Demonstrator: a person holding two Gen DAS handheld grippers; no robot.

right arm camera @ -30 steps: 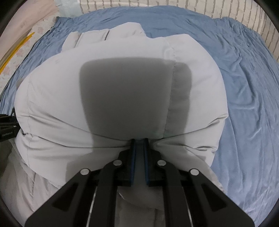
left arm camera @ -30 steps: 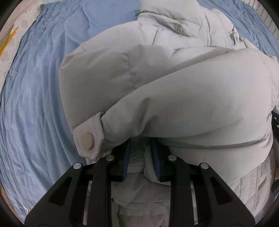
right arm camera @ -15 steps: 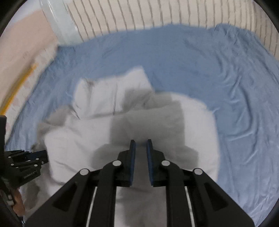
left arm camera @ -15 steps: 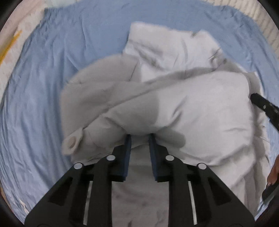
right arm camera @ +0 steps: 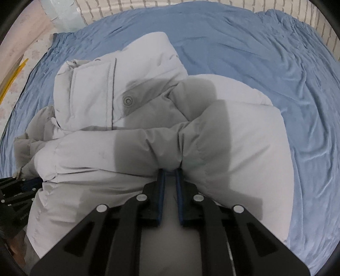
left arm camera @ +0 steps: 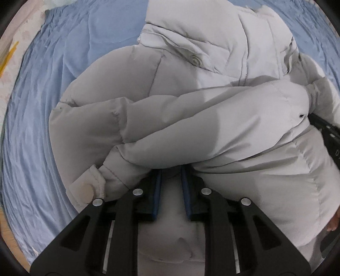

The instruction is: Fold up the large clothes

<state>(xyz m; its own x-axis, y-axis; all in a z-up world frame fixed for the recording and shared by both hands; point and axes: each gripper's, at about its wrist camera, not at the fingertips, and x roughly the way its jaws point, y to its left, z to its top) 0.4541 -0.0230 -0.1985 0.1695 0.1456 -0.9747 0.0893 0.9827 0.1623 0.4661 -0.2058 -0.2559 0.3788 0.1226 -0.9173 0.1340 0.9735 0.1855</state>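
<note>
A pale grey puffer jacket (left arm camera: pixel 180 110) lies bunched on a blue bedsheet (left arm camera: pixel 38 127), its hood and collar with a round snap (left arm camera: pixel 196 60) at the far end. A sleeve cuff with a snap (left arm camera: pixel 87 189) hangs at the lower left. My left gripper (left arm camera: pixel 171 169) is shut on a fold of the jacket's near edge. In the right wrist view the jacket (right arm camera: pixel 148 138) fills the middle, and my right gripper (right arm camera: pixel 170 172) is shut on its near edge too. Each gripper shows at the edge of the other's view.
The blue sheet (right arm camera: pixel 265 63) spreads to the right and far side of the jacket. A striped pillow or cover (right arm camera: pixel 191 4) lies at the far edge. A pale floral surface with yellow sticks (right arm camera: pixel 12 72) lies to the left.
Both grippers rose and drew back from the jacket half a second ago, then came down and forward again. The folded-over bottom part now lies lower, and the hood and collar show.
</note>
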